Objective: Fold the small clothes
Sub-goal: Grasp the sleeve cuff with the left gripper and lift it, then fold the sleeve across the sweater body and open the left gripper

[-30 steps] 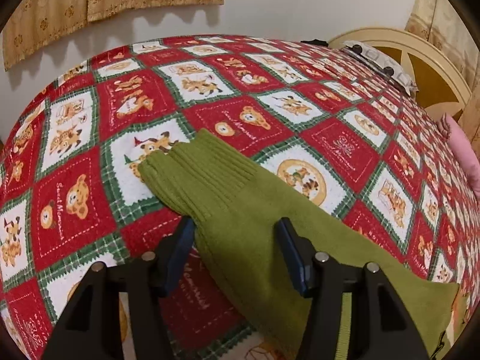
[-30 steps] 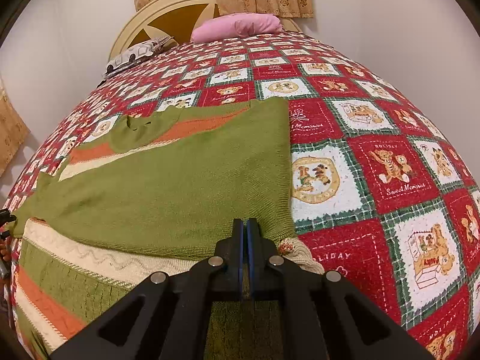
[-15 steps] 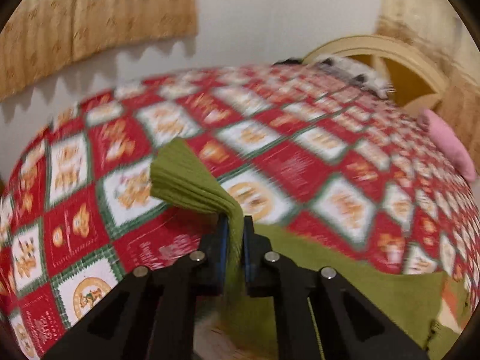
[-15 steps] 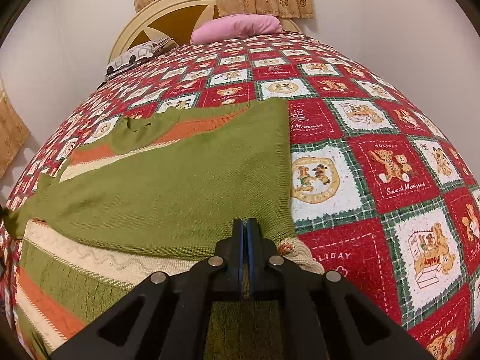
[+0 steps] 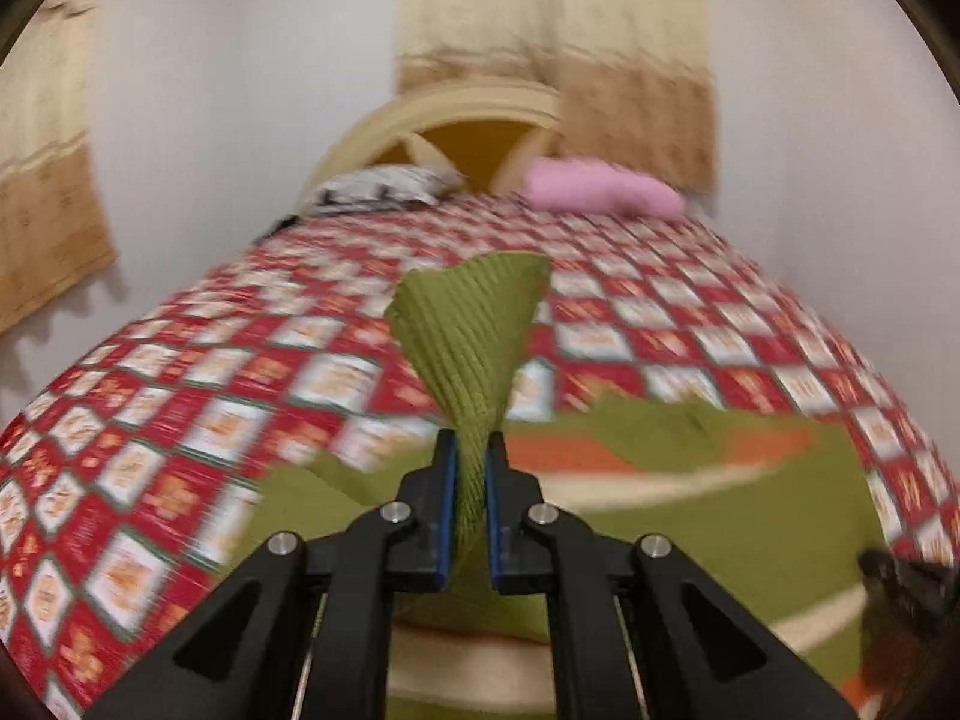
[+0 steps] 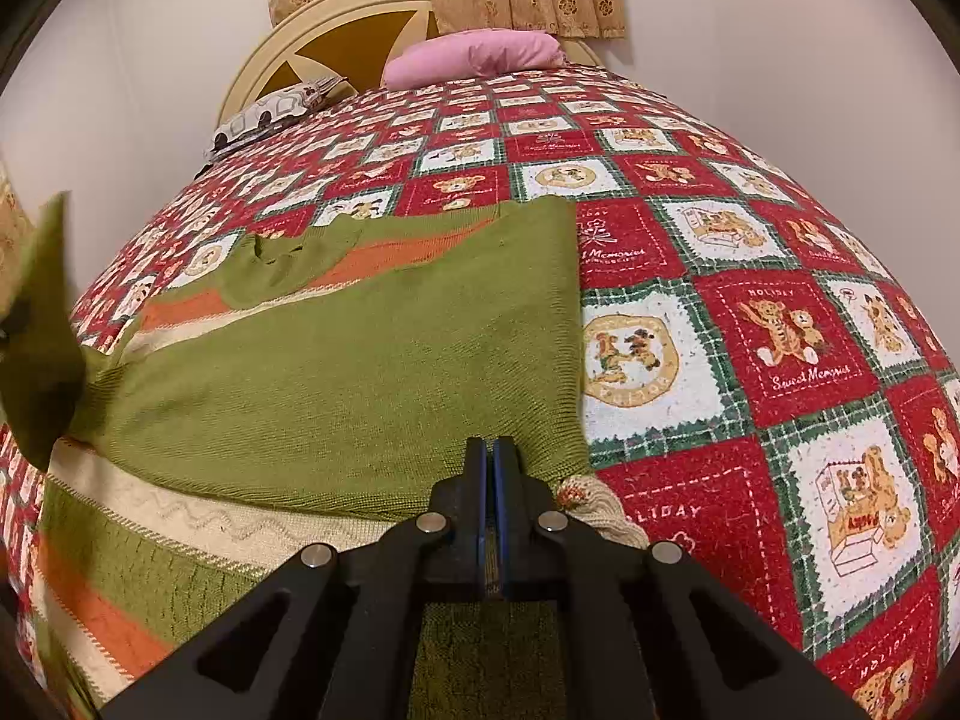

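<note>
A green knit sweater with orange and cream stripes lies flat on the red patchwork bedspread. My left gripper is shut on its ribbed green sleeve, which stands up lifted and twisted above the sweater body. The same raised sleeve shows at the left edge of the right wrist view. My right gripper is shut and rests low at the sweater's near edge. Its pads are together and I see no cloth between them.
A pink pillow and a black-and-white patterned pillow lie at the far end against the cream headboard. White walls close in behind and to the right of the bed. Bare bedspread stretches right of the sweater.
My left gripper closed on the sleeve, lifted it off the bedspread, and swung it across over the sweater body while rolling. The right gripper stayed still.
</note>
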